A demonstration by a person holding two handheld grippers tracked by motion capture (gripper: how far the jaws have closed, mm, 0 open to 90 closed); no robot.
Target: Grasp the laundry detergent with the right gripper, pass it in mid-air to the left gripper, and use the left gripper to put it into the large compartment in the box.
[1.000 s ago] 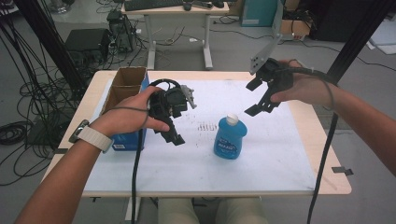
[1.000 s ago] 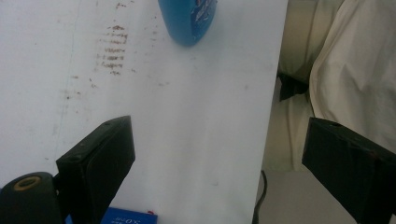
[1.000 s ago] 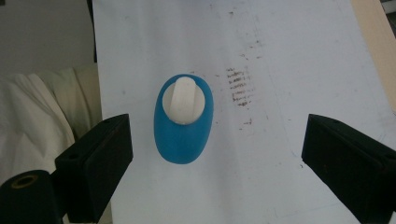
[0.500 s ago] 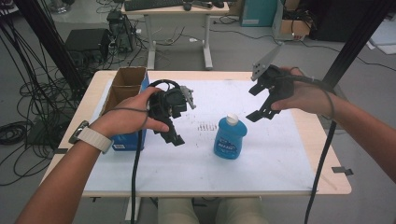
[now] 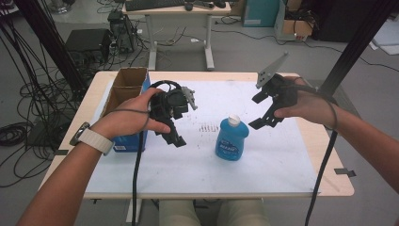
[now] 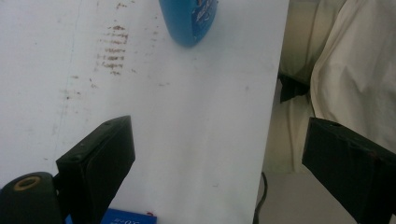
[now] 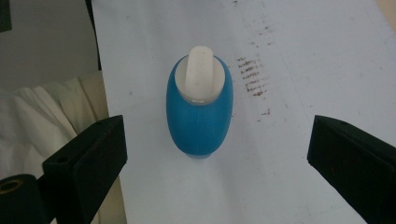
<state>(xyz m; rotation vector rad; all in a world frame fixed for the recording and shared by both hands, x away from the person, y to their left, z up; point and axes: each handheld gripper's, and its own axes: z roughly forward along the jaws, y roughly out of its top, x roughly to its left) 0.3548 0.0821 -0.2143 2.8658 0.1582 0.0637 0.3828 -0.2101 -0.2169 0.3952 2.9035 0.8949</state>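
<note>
A blue bottle (image 5: pixel 232 138) with a white cap stands upright on the white sheet near the table's middle. My right gripper (image 5: pixel 258 112) hovers open above and to the right of it, holding nothing. In the right gripper view the bottle (image 7: pixel 200 116) is seen from above, framed between the wide-open jaws of the right gripper (image 7: pixel 217 126) but farther off. My left gripper (image 5: pixel 173 132) is held to the left of the bottle, open and holding nothing. In the left gripper view my left gripper (image 6: pixel 217 135) faces the sheet, with the bottle's base (image 6: pixel 187 21) at the top edge.
An open cardboard box (image 5: pixel 123 89) stands at the table's left edge with a blue box (image 5: pixel 127 141) at its near end. A white sheet (image 5: pixel 202 165) with faint brown marks covers most of the wooden table (image 5: pixel 329 155). Desks and cables lie beyond.
My right gripper has drifted nearer and lower, toward the bottle, still open. The left gripper and the bottle have not moved.
</note>
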